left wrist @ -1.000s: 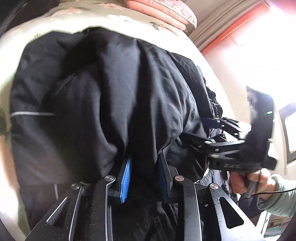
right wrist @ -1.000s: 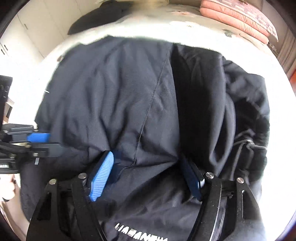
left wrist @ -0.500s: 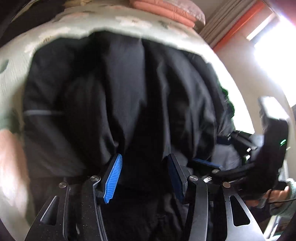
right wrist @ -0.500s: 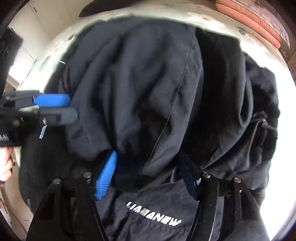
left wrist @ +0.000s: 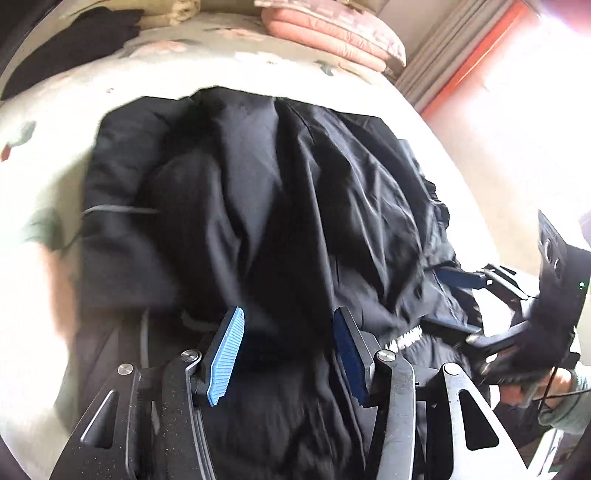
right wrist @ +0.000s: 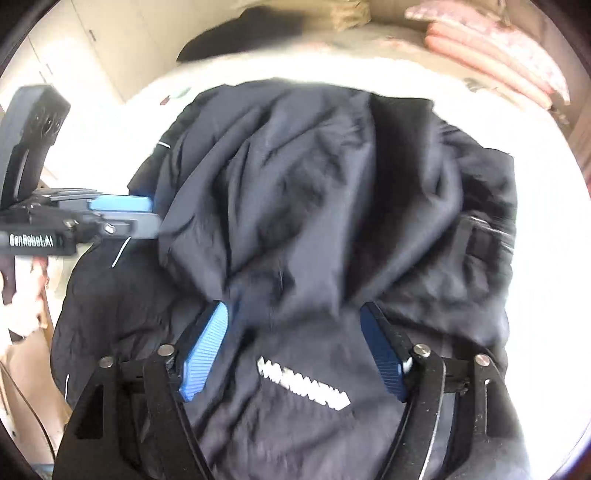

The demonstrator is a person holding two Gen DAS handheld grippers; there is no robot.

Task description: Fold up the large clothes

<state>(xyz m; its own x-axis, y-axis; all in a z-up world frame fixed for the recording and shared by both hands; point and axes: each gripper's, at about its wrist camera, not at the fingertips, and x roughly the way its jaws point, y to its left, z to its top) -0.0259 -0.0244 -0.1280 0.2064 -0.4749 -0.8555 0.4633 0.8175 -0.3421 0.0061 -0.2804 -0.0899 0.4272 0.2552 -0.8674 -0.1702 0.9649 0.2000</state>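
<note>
The black jacket [left wrist: 280, 206] lies crumpled on the bed [left wrist: 74, 110], bunched just ahead of both sets of jaws. The left gripper [left wrist: 288, 347] stands half open, fabric between its pads but unpinched. The right gripper [right wrist: 295, 350] is opening wide over the jacket's white lettering [right wrist: 303, 387], gripping nothing. Pink pillows [left wrist: 332, 33] lie far beyond.

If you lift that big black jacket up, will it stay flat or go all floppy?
Probably floppy: the black jacket already lies in soft folds and creases on the bed. It may be a bit slippery too, since the cloth looks smooth with a slight sheen. It seems bulky, so lifted by one edge, the rest would likely sag and drag.
</note>
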